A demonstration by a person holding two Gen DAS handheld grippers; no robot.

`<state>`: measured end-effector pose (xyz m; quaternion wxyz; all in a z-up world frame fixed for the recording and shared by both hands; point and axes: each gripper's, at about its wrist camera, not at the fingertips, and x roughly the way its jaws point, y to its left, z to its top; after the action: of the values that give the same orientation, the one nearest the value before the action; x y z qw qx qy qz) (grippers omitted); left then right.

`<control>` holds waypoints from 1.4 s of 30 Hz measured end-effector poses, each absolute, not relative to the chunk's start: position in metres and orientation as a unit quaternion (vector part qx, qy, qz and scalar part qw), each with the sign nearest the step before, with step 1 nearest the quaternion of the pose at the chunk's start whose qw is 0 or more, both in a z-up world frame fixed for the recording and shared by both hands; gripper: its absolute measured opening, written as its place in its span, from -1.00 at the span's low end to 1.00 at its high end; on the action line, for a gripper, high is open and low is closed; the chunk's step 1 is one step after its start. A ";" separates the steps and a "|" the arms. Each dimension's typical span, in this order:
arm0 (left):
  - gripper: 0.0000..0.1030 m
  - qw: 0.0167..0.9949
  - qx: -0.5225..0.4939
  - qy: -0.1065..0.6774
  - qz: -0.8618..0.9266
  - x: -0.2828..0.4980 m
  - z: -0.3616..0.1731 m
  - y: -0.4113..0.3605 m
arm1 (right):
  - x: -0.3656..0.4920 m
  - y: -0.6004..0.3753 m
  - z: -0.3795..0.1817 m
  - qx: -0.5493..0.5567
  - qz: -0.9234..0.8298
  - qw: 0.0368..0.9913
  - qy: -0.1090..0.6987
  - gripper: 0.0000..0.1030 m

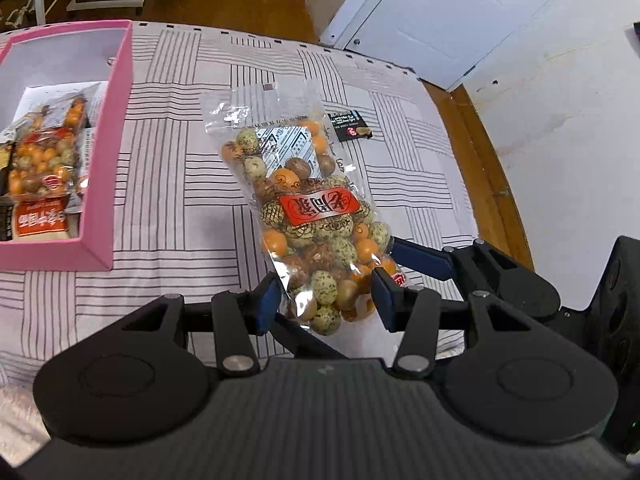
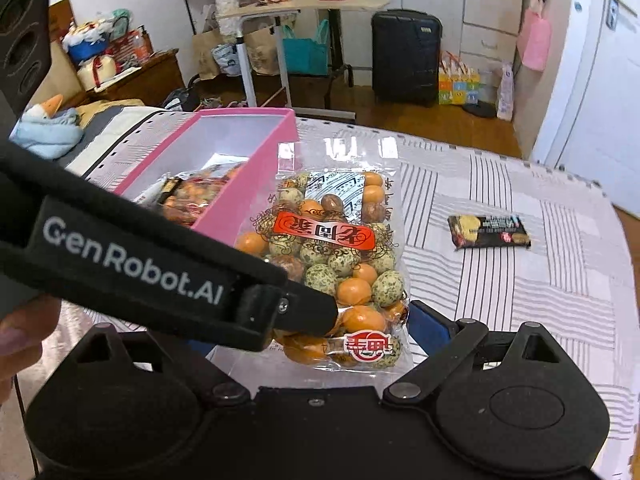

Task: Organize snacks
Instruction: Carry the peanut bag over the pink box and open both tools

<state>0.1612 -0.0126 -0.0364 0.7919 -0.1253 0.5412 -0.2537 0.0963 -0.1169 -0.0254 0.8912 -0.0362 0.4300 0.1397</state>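
While clamped, snack bag base tool-hidden.

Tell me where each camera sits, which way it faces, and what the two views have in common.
Left wrist: sits on the left gripper, looking along its fingers at the clear snack bag between the blue pads, pink box to the left; the right gripper reaches in from the right.
Right wrist: sits on the right gripper, facing the same bag; the left gripper's black body crosses the view, a thumb at the left edge.
Shared: bag, pink box, dark snack packet, striped cloth.
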 end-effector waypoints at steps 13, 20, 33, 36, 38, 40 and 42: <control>-0.07 0.829 -0.156 0.495 -0.211 0.170 0.000 0.085 | 0.130 -0.051 -0.008 -0.015 0.223 0.900 0.375 0.91; -0.06 0.838 -0.175 0.488 -0.168 0.205 -0.017 0.145 | 0.174 -0.004 -0.033 -0.013 0.278 0.890 0.361 0.91; -0.04 0.828 -0.224 0.499 -0.124 0.272 -0.102 0.203 | 0.245 0.054 -0.095 -0.040 0.299 0.862 0.406 0.91; -0.04 0.828 -0.229 0.497 -0.120 0.276 -0.114 0.208 | 0.251 0.054 -0.100 -0.053 0.298 0.860 0.411 0.91; -0.08 0.835 -0.224 0.490 -0.112 0.275 -0.116 0.208 | 0.248 0.053 -0.100 -0.066 0.287 0.867 0.401 0.91; -0.09 0.853 -0.192 0.476 -0.094 0.270 -0.111 0.204 | 0.240 0.047 -0.094 -0.082 0.291 0.872 0.385 0.91; -0.09 0.869 -0.158 0.460 -0.088 0.263 -0.103 0.197 | 0.229 0.037 -0.085 -0.089 0.297 0.873 0.376 0.91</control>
<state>0.2635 0.1970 -0.1028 0.8691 -0.1580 0.4604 -0.0881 0.2293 0.0374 -0.0848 0.8732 -0.0887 0.3758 0.2973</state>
